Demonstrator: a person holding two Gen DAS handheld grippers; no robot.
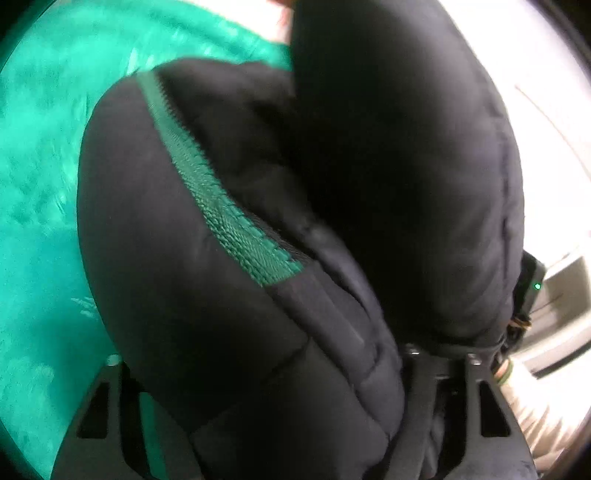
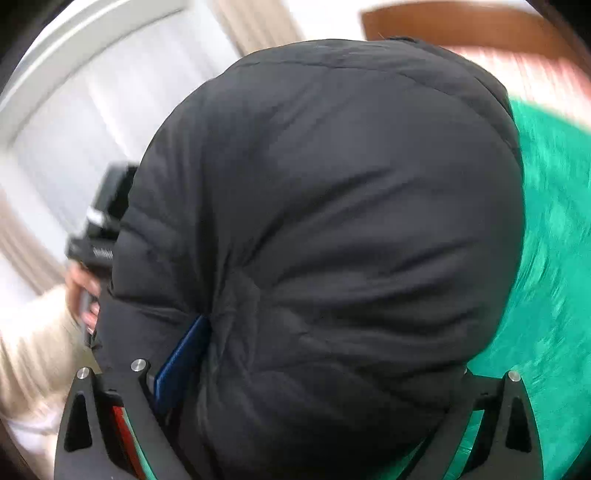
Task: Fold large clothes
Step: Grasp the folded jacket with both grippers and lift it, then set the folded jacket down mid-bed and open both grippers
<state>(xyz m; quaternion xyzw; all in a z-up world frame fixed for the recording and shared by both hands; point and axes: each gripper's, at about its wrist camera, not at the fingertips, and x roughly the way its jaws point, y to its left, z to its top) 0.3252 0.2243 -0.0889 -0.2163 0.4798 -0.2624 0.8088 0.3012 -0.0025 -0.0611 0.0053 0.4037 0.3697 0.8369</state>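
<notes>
A black padded jacket point(image 1: 229, 258) with a green zipper band point(image 1: 221, 206) fills the left wrist view. My left gripper point(image 1: 280, 424) is shut on a thick fold of it, and the fabric hides the fingertips. In the right wrist view the same black padded jacket point(image 2: 332, 221) bulges over my right gripper point(image 2: 295, 413), which is shut on a bunch of it; a blue pad point(image 2: 181, 369) presses into the fabric. The jacket hangs lifted above the green cover point(image 1: 40, 166).
The green cover point(image 2: 554, 258) lies below on the right of the right wrist view. The other gripper's black body point(image 2: 99, 229) and the hand point(image 2: 81, 291) holding it show at left. A wooden headboard point(image 2: 461, 26) and pale walls are behind.
</notes>
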